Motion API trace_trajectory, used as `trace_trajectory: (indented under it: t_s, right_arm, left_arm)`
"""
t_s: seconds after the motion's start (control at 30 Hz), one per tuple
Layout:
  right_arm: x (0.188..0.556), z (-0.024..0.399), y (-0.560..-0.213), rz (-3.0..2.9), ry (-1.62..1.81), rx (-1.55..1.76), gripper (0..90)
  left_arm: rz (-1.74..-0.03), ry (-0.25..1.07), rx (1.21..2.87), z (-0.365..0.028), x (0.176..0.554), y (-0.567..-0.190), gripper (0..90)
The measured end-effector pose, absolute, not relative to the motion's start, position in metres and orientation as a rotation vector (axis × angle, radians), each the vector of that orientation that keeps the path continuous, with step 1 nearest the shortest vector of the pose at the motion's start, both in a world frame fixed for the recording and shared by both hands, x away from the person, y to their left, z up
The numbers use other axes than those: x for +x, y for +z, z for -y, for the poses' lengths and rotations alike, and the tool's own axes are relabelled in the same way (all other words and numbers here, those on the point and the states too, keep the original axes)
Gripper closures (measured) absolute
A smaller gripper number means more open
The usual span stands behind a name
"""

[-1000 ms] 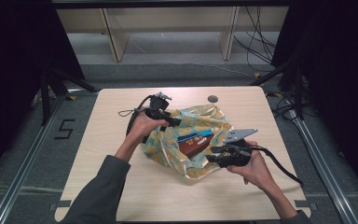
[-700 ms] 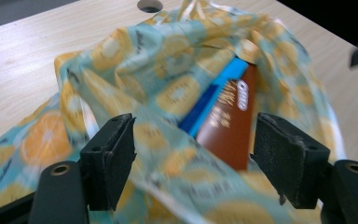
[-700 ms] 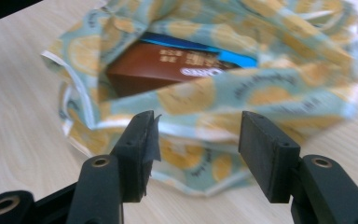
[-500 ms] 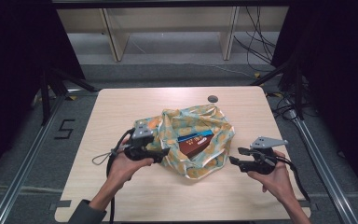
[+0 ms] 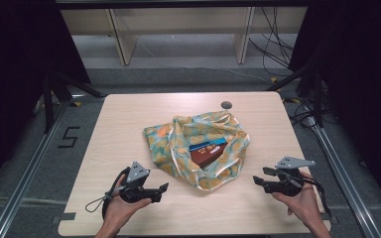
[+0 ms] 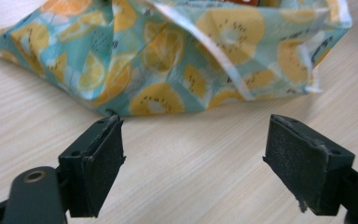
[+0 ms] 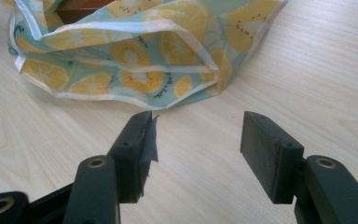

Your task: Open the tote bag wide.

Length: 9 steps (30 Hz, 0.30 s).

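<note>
The left gripper (image 5: 161, 189), jaws just spread wide and empty, rests low over the wooden table (image 5: 129, 124), the fruit-print cloth bag (image 5: 178, 148) just ahead of its tips. A brown box (image 5: 207, 156) lies inside the bag, between both tools. The right gripper (image 5: 258, 181), jaws apart and empty, faces the bag's other side.

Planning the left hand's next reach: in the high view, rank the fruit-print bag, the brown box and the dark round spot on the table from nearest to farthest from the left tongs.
From the left tongs:
1. Fruit-print bag, just up-right.
2. Brown box, inside the bag's open mouth.
3. Dark round spot, near the table's far edge.
</note>
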State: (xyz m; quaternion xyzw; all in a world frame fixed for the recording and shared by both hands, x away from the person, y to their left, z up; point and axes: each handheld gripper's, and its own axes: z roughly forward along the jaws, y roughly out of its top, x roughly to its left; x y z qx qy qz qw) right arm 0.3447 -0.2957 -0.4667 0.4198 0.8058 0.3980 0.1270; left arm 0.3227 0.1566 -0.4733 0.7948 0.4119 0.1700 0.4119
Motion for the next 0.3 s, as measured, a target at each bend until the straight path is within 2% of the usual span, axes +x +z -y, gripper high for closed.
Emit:
trace_trajectory:
  t_s: [0.3]
  right_arm:
    - [0.3450, 0.2971, -0.4688, -2.334, 1.130, 1.224, 43.6]
  left_arm:
    - [-1.048, 0.462, 2.016, -0.1606, 0.3170, -0.4828, 17.6]
